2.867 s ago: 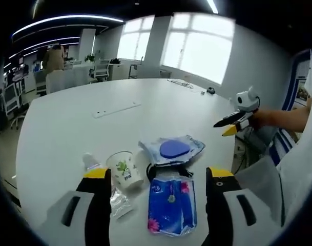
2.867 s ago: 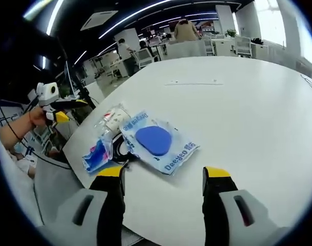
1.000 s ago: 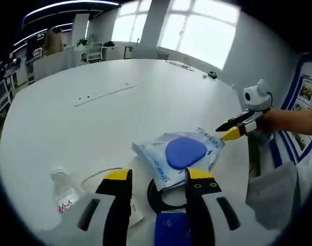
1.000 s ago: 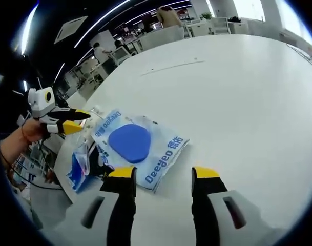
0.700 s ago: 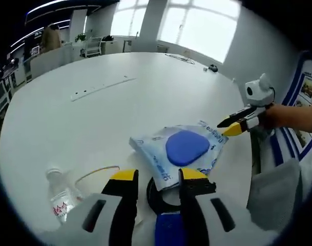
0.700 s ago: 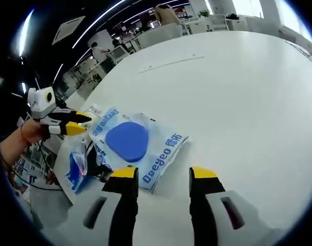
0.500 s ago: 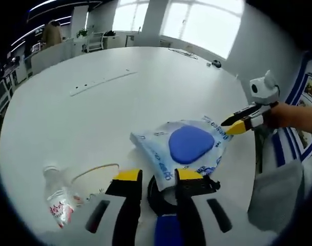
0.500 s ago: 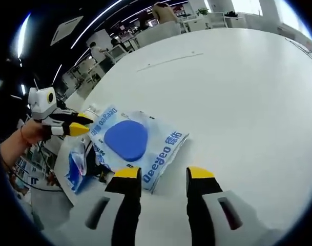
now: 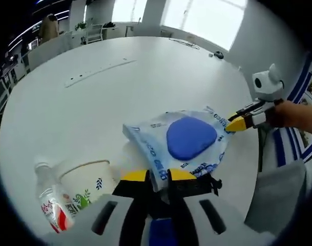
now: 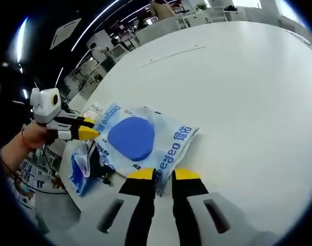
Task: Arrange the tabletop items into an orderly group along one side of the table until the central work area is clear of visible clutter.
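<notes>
The pouch [image 9: 184, 141], a clear blue-printed packet with a blue pad inside, lies near the table's [image 9: 94, 97] edge closest to the person, with one gripper at each of two opposite edges. The left gripper [image 9: 157, 177] has its yellow-tipped jaws nearly together on the pouch's near edge, and the film looks nipped between them. In the right gripper view the right gripper [image 10: 163, 176] stands the same way on the opposite edge of the pouch [image 10: 140, 138], jaws almost pressed together with the corner of the film between them. Holding two opposite edges would let the person lift or slide the limp packet flat instead of letting it fold, which suits moving it into a tidy row at the table's side; this is a judgement from the grips.

Just under the pouch's near side a black ring [image 9: 194, 184] shows, and a blue pack [image 9: 161, 233] lies partly hidden behind the left gripper's jaws. To the left stand a paper cup [image 9: 89, 184] with a green leaf print and, touching or just beside it, a small clear bottle [image 9: 49, 207] with a red label lying tilted. All of these crowd the same edge, so the pouch may drag the ring or brush the cup if pulled low. The rest of the table is bare apart from a thin strip [image 9: 97, 72] farther off. Chairs and desks stand well beyond.
</notes>
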`<state>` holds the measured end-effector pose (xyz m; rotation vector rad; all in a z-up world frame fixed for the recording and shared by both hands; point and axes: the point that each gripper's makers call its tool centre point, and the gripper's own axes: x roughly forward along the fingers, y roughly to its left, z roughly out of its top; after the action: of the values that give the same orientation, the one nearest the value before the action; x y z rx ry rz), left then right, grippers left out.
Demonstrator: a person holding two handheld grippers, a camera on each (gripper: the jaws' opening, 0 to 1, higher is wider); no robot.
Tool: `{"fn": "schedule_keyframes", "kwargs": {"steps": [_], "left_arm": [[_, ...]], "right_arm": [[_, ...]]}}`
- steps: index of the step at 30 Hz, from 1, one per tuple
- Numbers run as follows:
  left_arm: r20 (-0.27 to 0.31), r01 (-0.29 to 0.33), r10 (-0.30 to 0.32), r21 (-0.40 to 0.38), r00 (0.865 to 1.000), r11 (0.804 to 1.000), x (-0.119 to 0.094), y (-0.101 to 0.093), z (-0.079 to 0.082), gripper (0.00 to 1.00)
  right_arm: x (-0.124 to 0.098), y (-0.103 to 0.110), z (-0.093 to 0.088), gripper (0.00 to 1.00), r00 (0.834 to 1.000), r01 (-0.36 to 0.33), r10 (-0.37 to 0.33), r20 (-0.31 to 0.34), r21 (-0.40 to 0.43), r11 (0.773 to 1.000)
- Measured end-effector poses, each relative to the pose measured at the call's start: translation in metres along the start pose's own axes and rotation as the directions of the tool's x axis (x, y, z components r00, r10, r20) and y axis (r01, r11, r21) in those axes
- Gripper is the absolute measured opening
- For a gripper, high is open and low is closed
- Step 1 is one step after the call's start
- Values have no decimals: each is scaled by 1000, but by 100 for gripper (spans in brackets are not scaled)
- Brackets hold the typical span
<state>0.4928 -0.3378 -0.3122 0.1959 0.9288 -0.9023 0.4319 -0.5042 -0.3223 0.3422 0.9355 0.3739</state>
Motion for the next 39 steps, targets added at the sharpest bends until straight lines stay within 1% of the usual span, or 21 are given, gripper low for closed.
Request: {"fn": "schedule_keyframes", "kwargs": {"steps": [2, 6, 11, 15, 19, 23, 25, 26, 29, 30, 32, 35, 39], "left_arm": [[-13, -5, 5, 20, 1000, 1000, 1, 0, -3, 8], [-16, -3, 3, 20, 1000, 1000, 3, -1, -3, 3], [-8, -4, 4, 20, 1000, 1000, 2, -3, 0, 0], [8, -11, 10, 22, 1000, 1000, -2, -5, 4, 0], [31, -16, 17, -7, 999, 1000, -8, -5, 11, 0], [69, -25, 27, -30, 997, 999, -13, -7, 23, 0], [81, -28, 31, -39, 996, 999, -15, -9, 28, 0], [92, -30, 34, -39, 995, 999, -16, -11, 33, 0], [116, -37, 41, -38, 992, 999, -19, -13, 43, 0], [120, -37, 42, -40, 992, 999, -19, -13, 44, 0], [145, -39, 48, -58, 988, 998, -22, -13, 53, 0], [155, -47, 55, -57, 986, 997, -22, -13, 61, 0], [185, -61, 71, -60, 980, 996, -21, -13, 79, 0]], "right_arm": [[0, 0, 1, 5, 1000, -4, 4, 6, 14, 1000], [-2, -2, 4, 2, 1000, -10, 10, 17, 33, 999], [-5, 1, 9, 0, 999, -14, 14, 30, 8, 1000], [-8, 5, 17, 0, 998, -24, 24, 50, -1, 1000], [-15, 8, 32, 0, 997, -37, 40, 71, -39, 999], [-23, 7, 51, 0, 994, -42, 49, 102, -68, 997], [-25, 6, 55, 0, 993, -43, 51, 109, -74, 996], [-27, 6, 60, 0, 992, -42, 52, 114, -87, 995], [-30, 4, 67, 0, 991, -38, 51, 122, -110, 993], [-32, 3, 70, 0, 991, -38, 52, 125, -114, 993], [-35, 2, 76, 0, 990, -37, 54, 134, -122, 992], [-37, 1, 83, 0, 989, -36, 55, 140, -135, 990], [-40, -3, 99, 0, 987, -25, 50, 154, -162, 986]]}}
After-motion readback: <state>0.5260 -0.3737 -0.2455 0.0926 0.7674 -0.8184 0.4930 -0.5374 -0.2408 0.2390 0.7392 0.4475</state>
